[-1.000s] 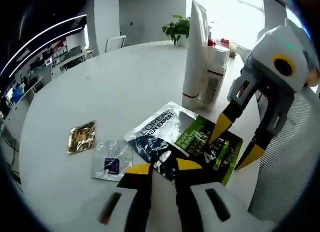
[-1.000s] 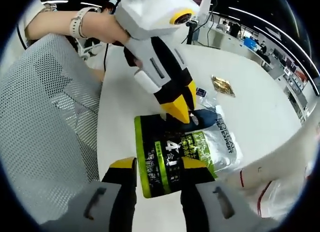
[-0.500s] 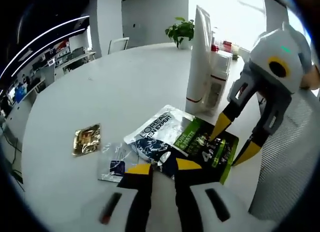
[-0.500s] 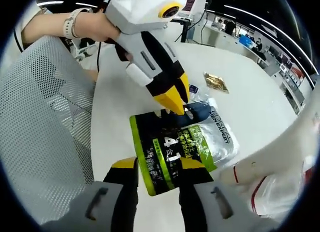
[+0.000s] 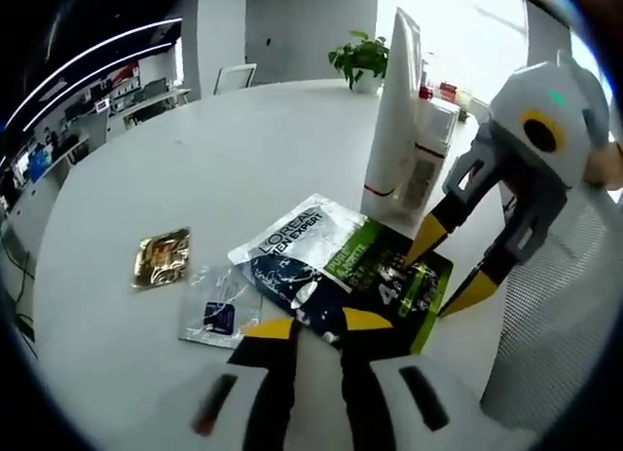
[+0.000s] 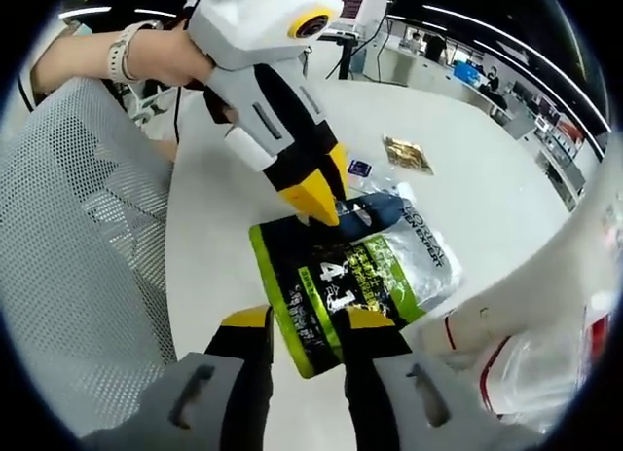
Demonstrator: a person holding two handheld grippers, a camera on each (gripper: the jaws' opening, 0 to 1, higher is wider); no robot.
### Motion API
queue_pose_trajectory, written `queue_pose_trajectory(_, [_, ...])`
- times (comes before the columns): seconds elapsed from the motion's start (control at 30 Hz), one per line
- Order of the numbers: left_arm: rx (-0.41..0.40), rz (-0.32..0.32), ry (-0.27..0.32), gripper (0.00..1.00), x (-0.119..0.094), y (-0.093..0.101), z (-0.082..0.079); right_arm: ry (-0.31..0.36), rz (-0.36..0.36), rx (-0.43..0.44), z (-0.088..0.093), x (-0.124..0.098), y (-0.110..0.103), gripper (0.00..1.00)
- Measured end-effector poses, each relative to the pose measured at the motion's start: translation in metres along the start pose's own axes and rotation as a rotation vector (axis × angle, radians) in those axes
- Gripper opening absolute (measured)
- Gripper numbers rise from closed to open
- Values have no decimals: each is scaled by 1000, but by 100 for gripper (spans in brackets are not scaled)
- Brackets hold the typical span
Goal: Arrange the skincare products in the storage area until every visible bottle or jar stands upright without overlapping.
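Presently a flat L'Oréal sachet (image 5: 341, 276) with a green-and-black printed end lies on the round white table (image 5: 224, 169), close to the near edge beside a grey mesh chair (image 6: 78, 237). Left gripper (image 5: 313, 326) has its yellow-tipped jaws together on the sachet's dark end (the grip looks closed on the packet edge). Right gripper (image 5: 446, 273) stands with jaws apart, tips at the green end of the sachet. Just beyond it, a tall white tube (image 5: 397, 120) stands upright against a white bottle (image 5: 428, 144). Further along lie a small clear sachet (image 5: 219, 310) and a gold sachet (image 5: 161, 259), apart from each other.
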State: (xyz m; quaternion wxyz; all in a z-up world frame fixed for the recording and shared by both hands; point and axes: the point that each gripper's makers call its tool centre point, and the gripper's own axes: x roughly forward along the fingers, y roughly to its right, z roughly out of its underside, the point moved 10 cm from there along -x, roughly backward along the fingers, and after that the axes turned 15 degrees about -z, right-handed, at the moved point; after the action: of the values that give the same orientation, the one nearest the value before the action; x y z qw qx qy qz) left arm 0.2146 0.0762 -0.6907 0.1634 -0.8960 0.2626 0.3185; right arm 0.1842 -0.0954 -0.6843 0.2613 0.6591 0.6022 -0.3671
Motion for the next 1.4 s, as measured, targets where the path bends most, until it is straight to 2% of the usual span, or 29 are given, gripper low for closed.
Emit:
queue_pose_trajectory(0.37, [-12,13,27,20,3,7,-2,-2,37,15,2,-1,2,26])
queue_pose_trajectory(0.6, [-10,19,37,20,4,9,-2,-4,48,27,3,-2,5,25])
queue_pose_trajectory(0.8, [-9,19,41,19,3,6,-3,-26,57,-7,0,-3,2,25])
queue_pose_trajectory(0.93, [-9,8,53,18,-1,3,-7,0,50,-7,-4,-8,1,26])
queue_pose_trajectory(1.07, [6,-8,107,19,-16,1,-26,48,59,0,-9,-19,-1,27])
queue_pose_trajectory(1.2, [49,2,124,22,-30,3,-38,68,80,-21,-15,-30,-3,28])
queue_pose_trajectory(1.27, [62,2,111,24,-36,6,-40,73,91,-30,-18,-35,-5,29])
queue_pose_trajectory(1.4, [79,-11,129,28,-54,9,-42,105,102,-57,-25,-46,-14,30])
